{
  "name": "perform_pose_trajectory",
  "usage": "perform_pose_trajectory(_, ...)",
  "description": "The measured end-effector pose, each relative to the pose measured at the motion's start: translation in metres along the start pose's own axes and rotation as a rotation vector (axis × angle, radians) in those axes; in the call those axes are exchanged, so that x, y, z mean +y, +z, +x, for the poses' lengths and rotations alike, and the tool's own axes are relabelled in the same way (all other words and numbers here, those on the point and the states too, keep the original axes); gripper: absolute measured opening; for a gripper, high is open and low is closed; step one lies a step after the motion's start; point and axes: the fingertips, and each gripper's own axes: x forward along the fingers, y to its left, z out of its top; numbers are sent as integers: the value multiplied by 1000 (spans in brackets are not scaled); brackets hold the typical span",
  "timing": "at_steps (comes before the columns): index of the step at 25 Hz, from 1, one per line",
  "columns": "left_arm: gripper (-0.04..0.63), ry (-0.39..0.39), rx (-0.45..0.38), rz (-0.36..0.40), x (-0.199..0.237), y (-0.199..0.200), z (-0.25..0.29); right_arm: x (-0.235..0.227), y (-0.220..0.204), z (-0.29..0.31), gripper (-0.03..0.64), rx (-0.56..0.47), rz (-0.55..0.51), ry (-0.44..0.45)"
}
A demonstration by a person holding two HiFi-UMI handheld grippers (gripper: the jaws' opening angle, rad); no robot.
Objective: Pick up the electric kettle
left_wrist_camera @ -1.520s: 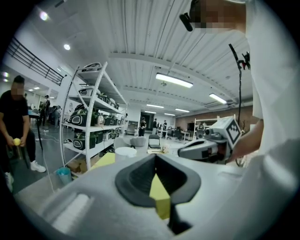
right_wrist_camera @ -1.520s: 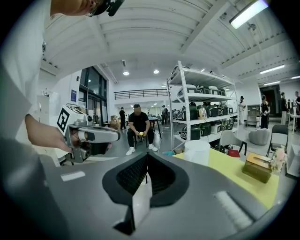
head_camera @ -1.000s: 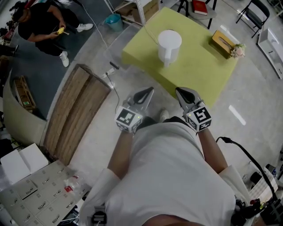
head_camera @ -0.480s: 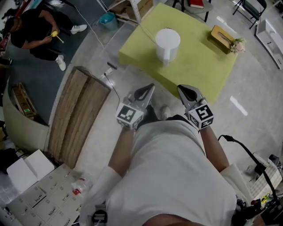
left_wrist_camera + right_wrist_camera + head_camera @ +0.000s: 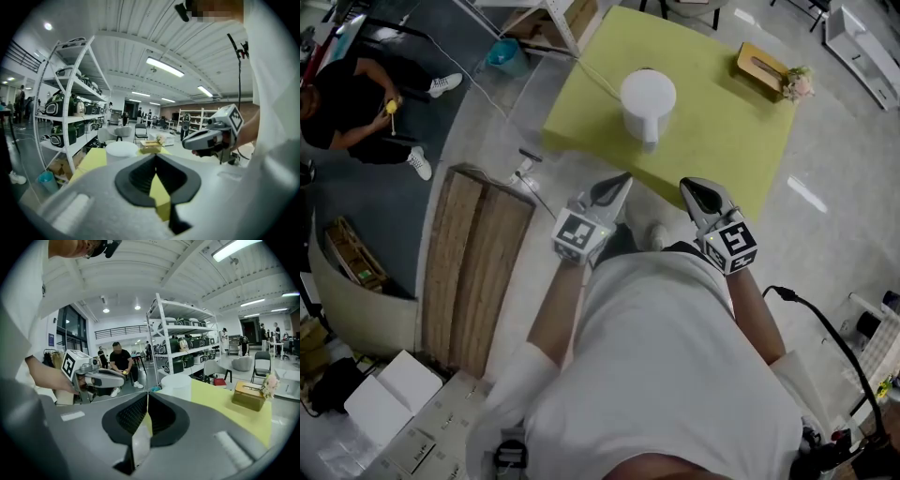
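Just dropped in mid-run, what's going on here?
A person stands in front of a yellow-green table with tongs in each hand. The left tongs and right tongs are both shut and empty. They are held side by side short of the table edge and point toward the white kettle. The kettle stands upright on the table, and nothing touches it. The pickup has not yet begun.

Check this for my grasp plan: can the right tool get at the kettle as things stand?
Probably yes, once it opens and moves in. The right tool is shut, short of the kettle; it stands alone near the table edge, nothing between.
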Motion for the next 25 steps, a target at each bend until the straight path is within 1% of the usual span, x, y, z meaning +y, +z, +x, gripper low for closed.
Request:
perform_pose_trajectory(5, 2, -75, 28, 38, 26, -5, 25, -15, 3, 11, 11, 2, 33, -64)
perform_pose_trajectory(8, 26, -132, 52, 45, 38, -12, 39, -23, 4, 16, 11, 3, 52, -106)
perform_pose_trajectory(10, 31, -171, 79, 47, 44, -20, 49, -27, 4, 20, 11, 5, 65, -131)
perform_pose_trajectory(13, 46, -227, 112, 44, 49, -32, 64, -34, 3, 24, 11, 12, 85, -163)
perform_pose_trajectory(19, 94, -334, 173, 77, 56, -55, 92, -44, 1, 31, 11, 29, 125, -228)
perform_pose_trajectory(25, 137, -401, 200, 95, 55, -70, 113, -51, -8, 30, 11, 47, 158, -273)
